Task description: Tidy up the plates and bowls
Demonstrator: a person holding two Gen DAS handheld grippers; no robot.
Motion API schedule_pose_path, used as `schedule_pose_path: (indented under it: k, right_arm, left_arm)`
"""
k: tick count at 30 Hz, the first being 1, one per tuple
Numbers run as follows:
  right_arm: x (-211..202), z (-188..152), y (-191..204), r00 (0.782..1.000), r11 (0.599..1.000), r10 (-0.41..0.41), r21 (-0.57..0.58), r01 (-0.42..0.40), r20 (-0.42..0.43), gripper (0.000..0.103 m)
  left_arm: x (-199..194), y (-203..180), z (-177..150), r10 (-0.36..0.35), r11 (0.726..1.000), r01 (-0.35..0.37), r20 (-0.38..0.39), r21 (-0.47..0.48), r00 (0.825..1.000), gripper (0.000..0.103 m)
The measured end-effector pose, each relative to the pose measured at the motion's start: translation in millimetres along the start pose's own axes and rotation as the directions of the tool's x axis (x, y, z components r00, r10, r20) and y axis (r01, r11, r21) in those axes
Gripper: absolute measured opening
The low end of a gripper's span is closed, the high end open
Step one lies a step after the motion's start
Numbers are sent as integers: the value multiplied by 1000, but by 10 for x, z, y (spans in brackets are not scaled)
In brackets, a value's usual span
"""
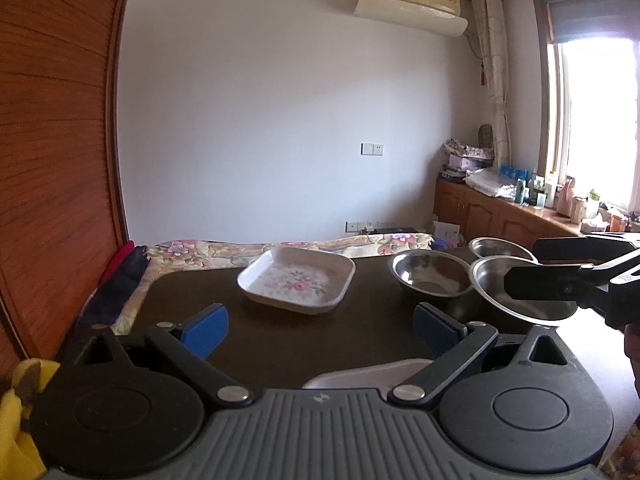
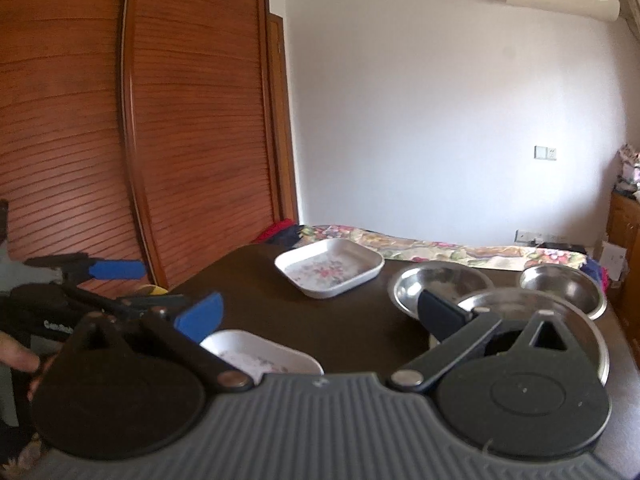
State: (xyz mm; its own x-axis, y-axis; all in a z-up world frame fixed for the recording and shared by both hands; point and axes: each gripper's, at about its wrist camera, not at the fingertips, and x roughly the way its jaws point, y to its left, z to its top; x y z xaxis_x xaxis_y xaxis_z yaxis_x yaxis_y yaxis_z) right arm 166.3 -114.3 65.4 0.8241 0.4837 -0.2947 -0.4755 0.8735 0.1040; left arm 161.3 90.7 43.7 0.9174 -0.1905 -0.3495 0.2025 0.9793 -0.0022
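On the dark table [image 1: 192, 292] lies a white square plate with a flower pattern [image 1: 296, 280] [image 2: 328, 266]. A second white plate [image 2: 260, 354] [image 1: 360, 374] lies at the near edge, just below both grippers. Three steel bowls sit to the right: one in the middle [image 1: 430, 276] [image 2: 436, 284], one at the back [image 1: 500, 248] [image 2: 560, 284], and a wide one in front [image 1: 520, 304] [image 2: 520, 306]. My left gripper [image 1: 320, 330] [image 2: 160, 284] is open and holds nothing. Above the wide bowl's near side, my right gripper [image 2: 320, 316] [image 1: 520, 265] stands wide open, nothing between its pads.
A wooden slatted wardrobe [image 2: 120, 140] stands close on the left. A flowered cloth [image 1: 224, 254] covers the surface behind the table. A cluttered wooden cabinet [image 1: 500, 208] runs under the window at the right. Yellow cloth [image 1: 16, 420] shows at the lower left.
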Motion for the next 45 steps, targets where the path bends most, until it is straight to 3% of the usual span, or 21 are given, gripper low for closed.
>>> schedule_pose_path:
  k: [2,6,12,14,25,38,40,42,45]
  right_arm:
    - [112,76,-1,1000,1000,12,11,-12,-10,103]
    - [418,191,38,999,999,38,16,-38,-38,103]
    - [779,192,135,997,998,12,-56,-17,-81,101]
    - [904,182,119,994,998,22,-53,-28,-110,94]
    - [1573,292,20,964,999,45,23,-40,-261,82]
    - [1998,303,-137,943,996,57,81,-32,-329,79]
    - [2037,286,-139,940,997,50,79,-25,-338,79]
    - [2086,278,-153,935,996,51,90,-20,-350,79]
    - [2128,267,-153,931,996,47,91,-15,-362,79]
  left_arm:
    - [128,57,102,-2,1000,2,-22,26,1000,103]
    - [426,174,243,-5,996,11,-73,85,997,91]
    - [891,467,358,6,998,2,-119,68,993,79]
    - [1087,548,386,15,998,-5,-142,69,990,77]
    - [2084,839,403,39,995,-15,-256,98,966,69]
    - [2685,910,406,32,997,-7,-319,77,947,58]
    - [2725,924,394,29,998,-9,-326,65,945,53]
    - [2757,936,378,32,998,-12,-336,59,941,40]
    - [2751,956,371,10,999,5,-342,43,940,34]
